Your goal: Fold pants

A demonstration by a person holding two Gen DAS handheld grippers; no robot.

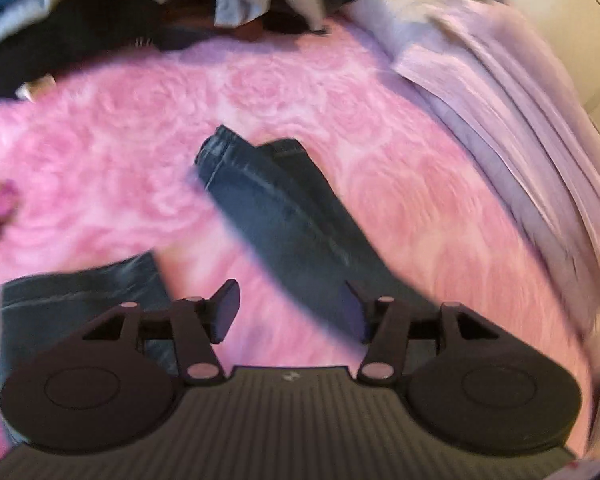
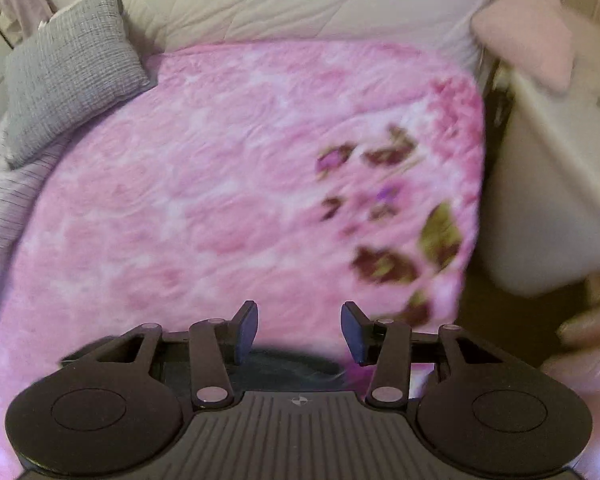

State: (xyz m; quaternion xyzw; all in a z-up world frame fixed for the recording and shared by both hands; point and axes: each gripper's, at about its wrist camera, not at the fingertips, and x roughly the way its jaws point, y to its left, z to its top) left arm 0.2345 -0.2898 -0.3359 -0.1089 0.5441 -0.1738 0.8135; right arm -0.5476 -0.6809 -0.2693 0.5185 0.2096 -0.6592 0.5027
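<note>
Our left gripper has its jaws spread with nothing between them, and so does our right gripper, which hovers over the pink blanket. The jeans lie just ahead of the left jaws, one leg's long axis slanting from the right pad up-left to its hem. Only a dark scrap shows beneath the right gripper, so we judge the left hand nearer.

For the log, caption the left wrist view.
Open left gripper above dark jeans lying on a pink blanket.
</note>
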